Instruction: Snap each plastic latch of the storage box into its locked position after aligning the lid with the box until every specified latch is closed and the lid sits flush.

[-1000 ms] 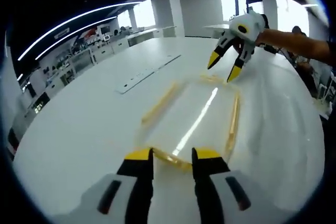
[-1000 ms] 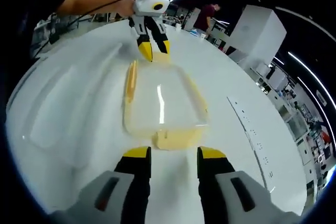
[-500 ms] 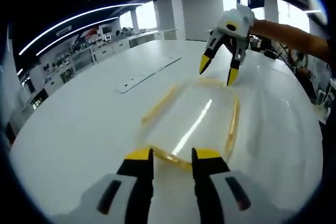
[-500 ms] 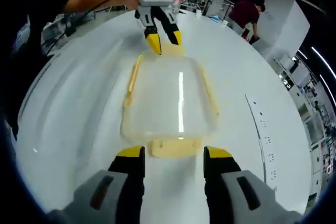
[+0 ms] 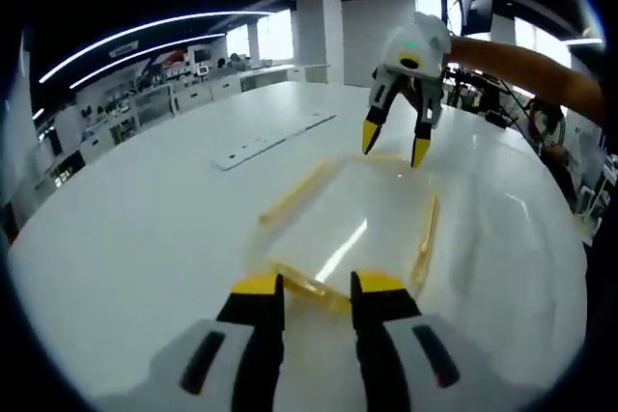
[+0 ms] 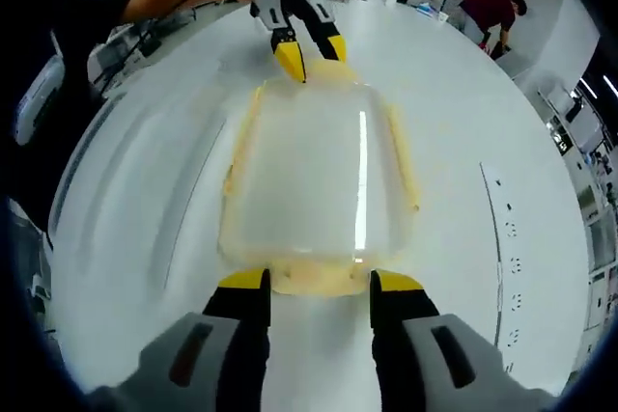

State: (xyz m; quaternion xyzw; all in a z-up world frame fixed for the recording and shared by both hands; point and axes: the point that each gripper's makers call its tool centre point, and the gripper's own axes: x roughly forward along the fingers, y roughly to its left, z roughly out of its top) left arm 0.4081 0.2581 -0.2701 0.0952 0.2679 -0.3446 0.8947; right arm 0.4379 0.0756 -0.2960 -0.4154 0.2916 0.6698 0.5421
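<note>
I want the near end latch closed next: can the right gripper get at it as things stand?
Probably yes. In the right gripper view the right gripper is open, its jaws on either side of the yellow end latch of the storage box, with nothing between.

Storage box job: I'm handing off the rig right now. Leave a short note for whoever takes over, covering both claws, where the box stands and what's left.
Left claw: open, empty, its tips at the yellow latch on the near end of the storage box.
Right claw: open, empty, straddling the yellow latch on the opposite end.
Box: clear, lid on it, on the white table between the two claws; yellow latches run along both long sides too.
Done: lid looks set on the box.
Left: whether any latch is already locked cannot be told, so check and press each one, starting with the two end latches.
</note>
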